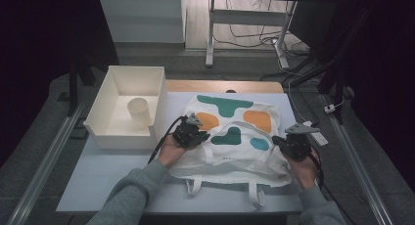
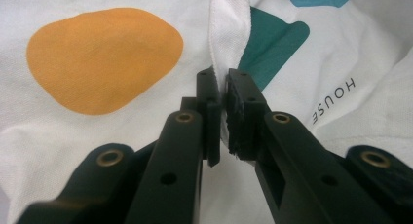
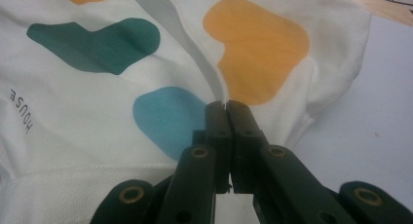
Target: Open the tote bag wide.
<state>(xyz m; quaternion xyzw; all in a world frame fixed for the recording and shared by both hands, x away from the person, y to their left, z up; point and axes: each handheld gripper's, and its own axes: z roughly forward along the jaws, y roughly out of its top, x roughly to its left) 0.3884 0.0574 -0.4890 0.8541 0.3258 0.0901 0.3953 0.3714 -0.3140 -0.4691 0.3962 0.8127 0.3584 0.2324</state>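
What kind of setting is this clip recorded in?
Probably a lab or workshop recording station: a pale work table holding a tote bag and white bin, bare desk frames and loose cables behind.

White tote bag (image 1: 230, 137) printed with orange, dark-green and blue blobs; the orange ones sit at 3 and 9 o'clock. Cream bin (image 1: 128, 107) holding a cream cup (image 1: 140, 111). Black grippers, left (image 1: 192, 133) and right (image 1: 295, 143).

Dim room, grey floor (image 1: 44, 117), white desk frame (image 1: 211, 34) with loose cables (image 1: 254, 36) at back, pale cabinet (image 1: 142, 17) behind, dark stands at both sides, light tabletop (image 1: 107, 171).
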